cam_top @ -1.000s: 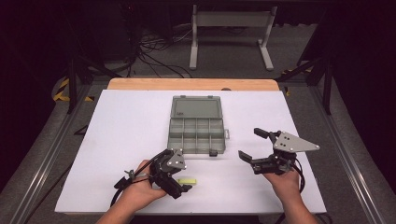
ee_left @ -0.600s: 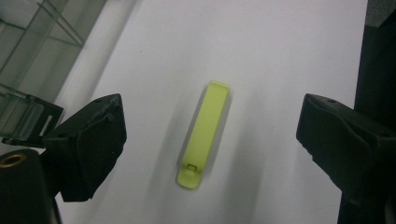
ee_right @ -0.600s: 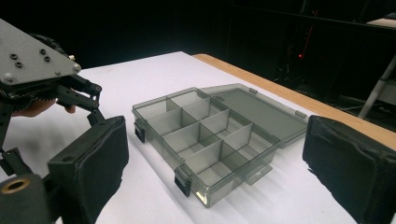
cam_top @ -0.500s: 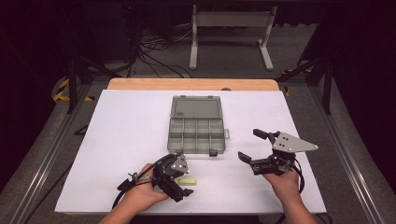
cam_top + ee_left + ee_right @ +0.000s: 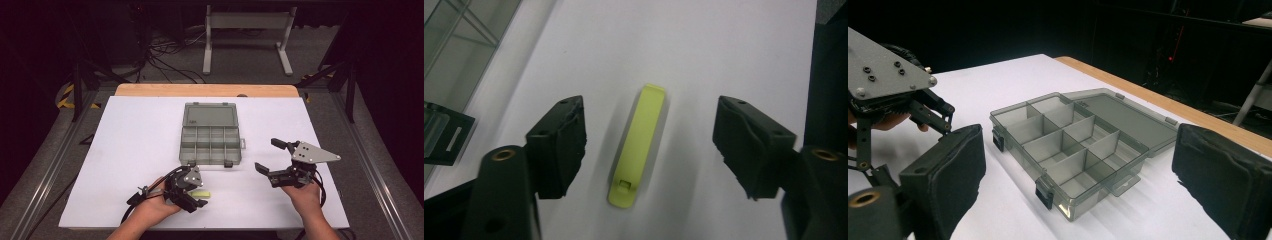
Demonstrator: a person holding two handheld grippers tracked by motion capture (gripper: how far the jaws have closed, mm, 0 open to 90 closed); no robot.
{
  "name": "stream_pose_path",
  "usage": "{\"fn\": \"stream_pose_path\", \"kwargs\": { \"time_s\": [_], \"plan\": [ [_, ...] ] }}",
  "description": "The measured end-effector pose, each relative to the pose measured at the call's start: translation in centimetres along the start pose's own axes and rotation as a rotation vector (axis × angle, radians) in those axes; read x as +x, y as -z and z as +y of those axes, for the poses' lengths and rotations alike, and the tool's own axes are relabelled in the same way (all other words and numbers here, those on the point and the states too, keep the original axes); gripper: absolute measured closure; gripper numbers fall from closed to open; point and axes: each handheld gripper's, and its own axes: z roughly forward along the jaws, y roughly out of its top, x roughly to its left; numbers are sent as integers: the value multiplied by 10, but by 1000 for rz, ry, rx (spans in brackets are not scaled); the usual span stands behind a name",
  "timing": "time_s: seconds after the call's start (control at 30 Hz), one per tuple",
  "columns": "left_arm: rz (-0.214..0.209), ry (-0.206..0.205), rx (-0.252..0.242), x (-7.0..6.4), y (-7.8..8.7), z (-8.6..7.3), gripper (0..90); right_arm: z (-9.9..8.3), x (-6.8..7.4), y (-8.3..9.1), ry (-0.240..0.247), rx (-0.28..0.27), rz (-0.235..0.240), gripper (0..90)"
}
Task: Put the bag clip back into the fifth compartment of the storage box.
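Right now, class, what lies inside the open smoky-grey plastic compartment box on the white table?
The smoky-grey plastic compartment box shows bare dividers, every visible cell empty. Its near wall partly hides the front cells' floors.

Organizer boxes: one, smoky clear plastic [image 5: 210,134], lid open
Yellow-green clips: one [image 5: 639,142]
Claws: two, left claw [image 5: 197,197] and right claw [image 5: 272,156]
Desks: one [image 5: 125,150]

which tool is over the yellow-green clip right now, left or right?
The left tool: its open jaws straddle the yellow-green clip on the table. The right tool, also open, faces the compartment box instead.
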Motion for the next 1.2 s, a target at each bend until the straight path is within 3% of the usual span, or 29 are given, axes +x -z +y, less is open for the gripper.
{"fn": "stream_pose_path", "kwargs": {
  "time_s": [0.23, 0.33, 0.53, 0.93, 1.2],
  "plan": [
    [0, -3, 26, 3, -7, 1, 499, 0, 0, -1, 3, 3, 1, 79],
    [-15, -29, 49, 2, -8, 3, 602, 0, -1, 0, 0, 1, 3, 82],
    [1, -49, 78, 0, -9, 4, 762, 0, 0, -1, 4, 4, 10, 87],
    [4, -65, 68, -5, 1, 10, 781, 0, -1, 0, 3, 2, 4, 87],
    [8, -62, 45, -8, 18, 16, 781, 0, -1, 0, 1, 5, 2, 87]
  ]
}}
